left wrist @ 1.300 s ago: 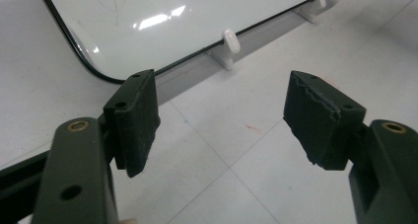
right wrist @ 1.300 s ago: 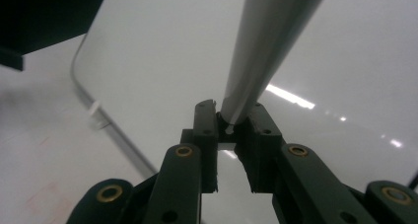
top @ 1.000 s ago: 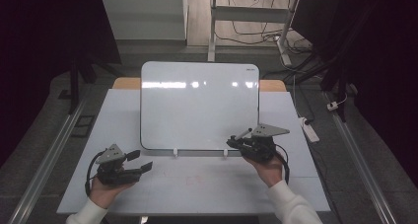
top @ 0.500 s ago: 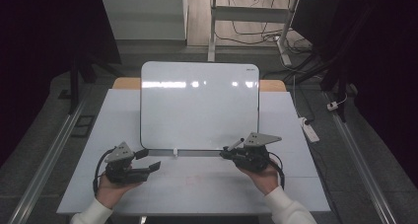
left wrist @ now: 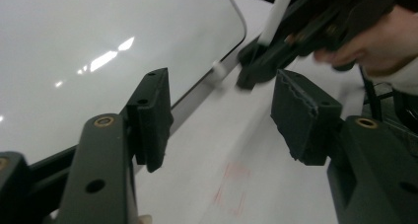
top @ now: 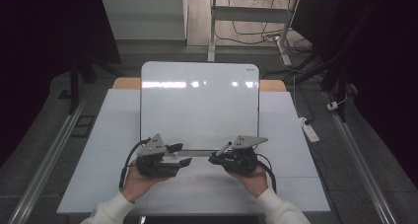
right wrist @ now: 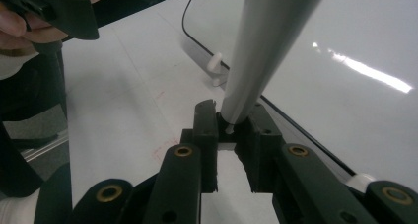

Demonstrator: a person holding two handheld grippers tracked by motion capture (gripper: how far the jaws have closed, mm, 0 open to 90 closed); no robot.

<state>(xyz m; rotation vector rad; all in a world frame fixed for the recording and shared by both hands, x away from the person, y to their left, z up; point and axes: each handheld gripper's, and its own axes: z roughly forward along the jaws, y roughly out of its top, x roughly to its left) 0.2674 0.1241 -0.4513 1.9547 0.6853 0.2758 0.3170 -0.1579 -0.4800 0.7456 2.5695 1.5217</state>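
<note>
At the near edge of the whiteboard, both grippers sit closer together than a second ago. Then they lay well apart, the left one out past the board's left corner and the right one near its right corner. Both have come inward along the bottom rail and now flank its middle.

Left gripper: held in the left hand, just in front of the board's lower edge, pointing toward the other gripper. In the left gripper view its jaws stand wide apart with nothing between them; bare table and the board's rounded corner show through the gap.

Right gripper: held in the right hand, just in front of the board's lower edge, right of centre. Its jaws are drawn in narrow and clamp the end of a grey marker. In the right gripper view the marker rises from between the pads and slants up across the board's surface. In the high view it shows as a short pale stick angled up from the jaws, at the board's bottom rail.

Small white clip sits on the board's lower edge.
</note>
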